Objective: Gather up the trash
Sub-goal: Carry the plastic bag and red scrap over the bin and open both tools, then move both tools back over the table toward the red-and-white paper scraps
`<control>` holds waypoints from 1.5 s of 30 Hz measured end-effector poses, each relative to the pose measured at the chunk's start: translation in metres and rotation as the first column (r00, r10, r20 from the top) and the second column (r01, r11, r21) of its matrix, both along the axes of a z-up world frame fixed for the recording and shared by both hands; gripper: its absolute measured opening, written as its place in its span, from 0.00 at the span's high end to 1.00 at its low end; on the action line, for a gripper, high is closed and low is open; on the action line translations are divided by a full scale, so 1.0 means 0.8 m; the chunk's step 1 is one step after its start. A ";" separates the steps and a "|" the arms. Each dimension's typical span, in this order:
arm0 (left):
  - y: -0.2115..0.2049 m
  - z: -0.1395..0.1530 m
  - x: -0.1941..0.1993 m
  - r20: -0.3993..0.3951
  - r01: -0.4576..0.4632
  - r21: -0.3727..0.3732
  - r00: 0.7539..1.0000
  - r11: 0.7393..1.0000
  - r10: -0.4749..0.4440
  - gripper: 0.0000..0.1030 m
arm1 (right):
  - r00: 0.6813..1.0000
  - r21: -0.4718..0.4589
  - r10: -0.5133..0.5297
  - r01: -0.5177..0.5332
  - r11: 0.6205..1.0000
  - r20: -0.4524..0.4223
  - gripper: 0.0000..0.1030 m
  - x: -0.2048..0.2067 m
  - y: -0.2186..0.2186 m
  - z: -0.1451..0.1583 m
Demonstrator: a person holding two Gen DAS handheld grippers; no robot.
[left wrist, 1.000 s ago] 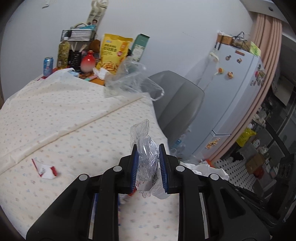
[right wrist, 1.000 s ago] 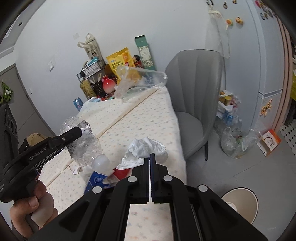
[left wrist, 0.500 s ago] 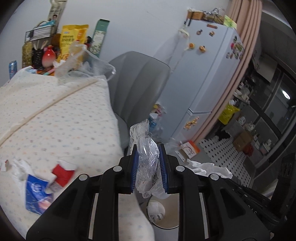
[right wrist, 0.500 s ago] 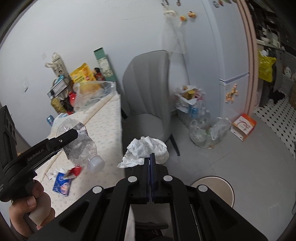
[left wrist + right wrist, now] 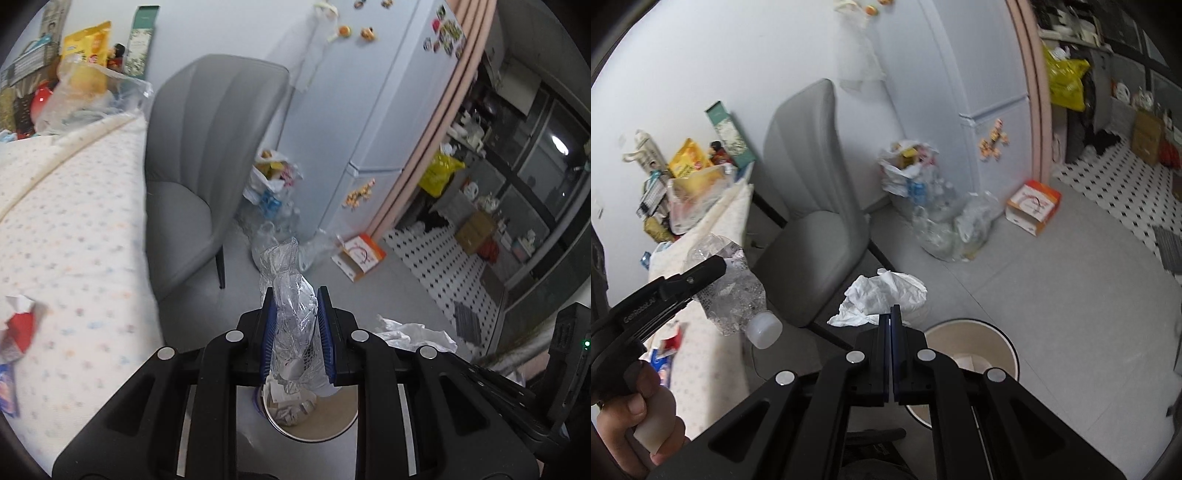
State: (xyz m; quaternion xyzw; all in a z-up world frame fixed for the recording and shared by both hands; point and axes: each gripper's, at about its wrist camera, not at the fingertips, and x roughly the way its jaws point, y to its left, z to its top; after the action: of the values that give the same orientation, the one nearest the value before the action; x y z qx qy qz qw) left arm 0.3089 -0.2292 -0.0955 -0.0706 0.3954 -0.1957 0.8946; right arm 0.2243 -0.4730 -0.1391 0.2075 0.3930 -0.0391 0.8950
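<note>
A grey chair (image 5: 812, 206) stands just beside your bench (image 5: 74, 221), and behind it bags of bottles and rubbish (image 5: 923, 192) lean against the white fridge (image 5: 354, 92); an orange-and-white box (image 5: 1032, 205) lies on the floor nearby. Nothing blocks the round beige waste bin (image 5: 975, 332), which sits on the floor below both tools and already holds some scraps.

Both tools tilt downward over the floor past the bench edge. Your left tool (image 5: 297, 332) pinches one crushed clear plastic bottle (image 5: 293, 317) between its blue pads — cap end down, right above the bin's mouth. Your right tool (image 5: 890, 321) has its jaws pressed together on one crumpled white tissue (image 5: 882, 295), held just short of the bin.

On the bench lie a red-and-white wrapper (image 5: 18, 328) and a blue packet (image 5: 7, 387) — two pieces I can count there.
</note>
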 end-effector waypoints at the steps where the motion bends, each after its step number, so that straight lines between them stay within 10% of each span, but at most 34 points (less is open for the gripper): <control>1: -0.005 -0.005 0.001 -0.006 0.006 0.007 1.000 1.000 -0.006 0.79 | 1.000 0.003 -0.005 0.005 1.000 -0.009 0.98 0.001 -0.004 -0.006; 11: -0.044 -0.046 0.008 -0.060 0.048 0.055 0.997 0.997 -0.044 0.79 | 0.991 0.071 -0.018 0.028 0.997 -0.134 0.93 0.009 -0.043 -0.084; 15: -0.053 -0.059 0.008 -0.077 0.060 0.070 0.996 0.996 -0.055 0.79 | 0.990 0.070 -0.040 0.049 0.996 -0.132 0.50 0.000 -0.055 -0.096; 28: -0.116 -0.096 0.003 -0.162 0.171 0.060 0.974 0.983 -0.160 0.77 | 0.978 0.030 -0.159 0.164 0.986 -0.134 0.49 -0.062 -0.117 -0.077; 32: -0.124 -0.093 -0.002 -0.166 0.203 0.016 0.966 0.979 -0.198 0.29 | 0.976 0.022 -0.183 0.187 0.982 -0.117 0.49 -0.072 -0.128 -0.066; 38: -0.097 -0.070 -0.007 -0.125 0.165 0.027 0.979 0.986 -0.161 0.15 | 0.983 0.028 -0.164 0.167 0.986 -0.083 0.43 -0.072 -0.120 -0.051; 45: -0.027 -0.025 -0.014 -0.040 0.062 0.018 0.997 0.998 -0.062 0.06 | 0.991 -0.021 -0.133 0.132 0.991 -0.008 0.11 -0.067 -0.071 -0.014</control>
State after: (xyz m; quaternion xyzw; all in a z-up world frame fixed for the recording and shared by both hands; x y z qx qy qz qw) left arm 0.2979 -0.2512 -0.1157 -0.0536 0.4166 -0.2181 0.8809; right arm 0.1708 -0.5301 -0.1500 0.2238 0.3820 -0.1035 0.8907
